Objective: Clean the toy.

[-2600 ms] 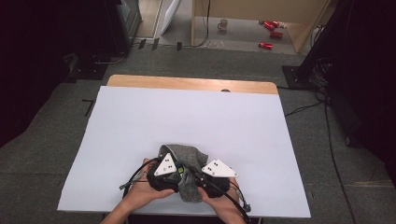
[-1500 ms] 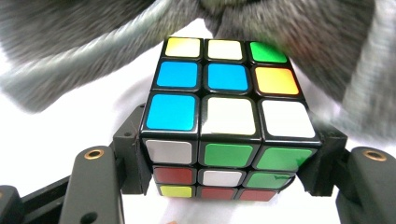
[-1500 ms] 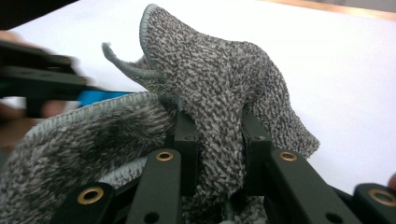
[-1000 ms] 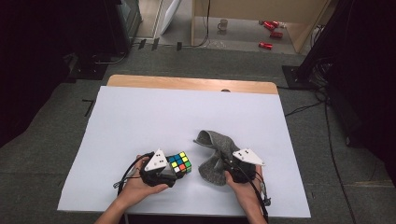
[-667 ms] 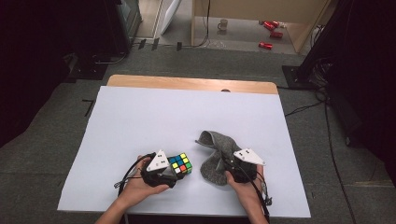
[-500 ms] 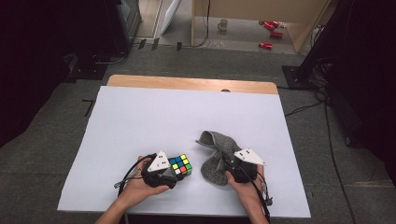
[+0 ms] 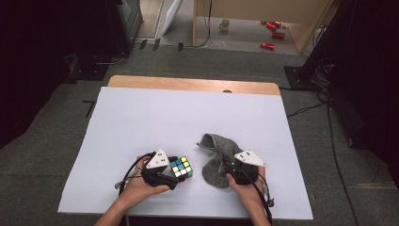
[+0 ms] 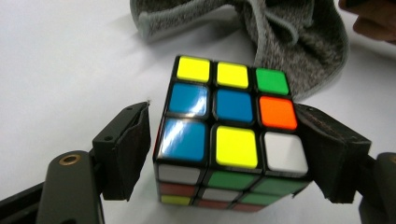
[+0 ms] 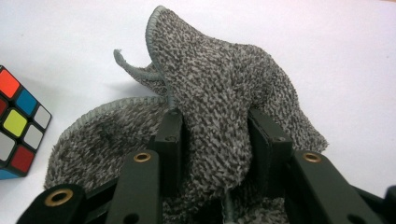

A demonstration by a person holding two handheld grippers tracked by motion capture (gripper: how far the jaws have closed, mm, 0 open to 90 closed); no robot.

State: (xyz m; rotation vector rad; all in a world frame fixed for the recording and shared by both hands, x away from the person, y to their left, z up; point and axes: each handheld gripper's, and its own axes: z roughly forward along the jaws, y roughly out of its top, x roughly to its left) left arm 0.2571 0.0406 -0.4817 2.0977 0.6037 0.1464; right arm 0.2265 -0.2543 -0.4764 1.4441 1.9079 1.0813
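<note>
A scrambled colour cube [image 7: 181, 167] [image 8: 229, 135] stands on the white sheet near the front edge. My left gripper [image 7: 178, 174] [image 8: 229, 149] has its jaws around the cube. They have just been opening, and a gap shows beside the left pad. To the right lies a crumpled grey cloth [image 7: 216, 155] [image 8: 289, 37] [image 9: 215, 107]. My right gripper [image 7: 233, 173] [image 9: 217, 135] holds a raised fold of the cloth between its pads, and its jaws have just been opening a little. The cube's corner [image 9: 16, 123] appears at the left edge of the right gripper view.
A white sheet [image 7: 188, 117] covers the table, with a wooden strip [image 7: 188, 85] bare at the far edge. Beyond it the floor holds cables, a mug [image 7: 225, 24] and red cans [image 7: 273, 35]. Dark stands rise at both sides.
At first both grippers sat together with the cloth over the cube. Now they are apart, the cube bare on the left and the cloth on the right. Over the last second the hands kept still.
</note>
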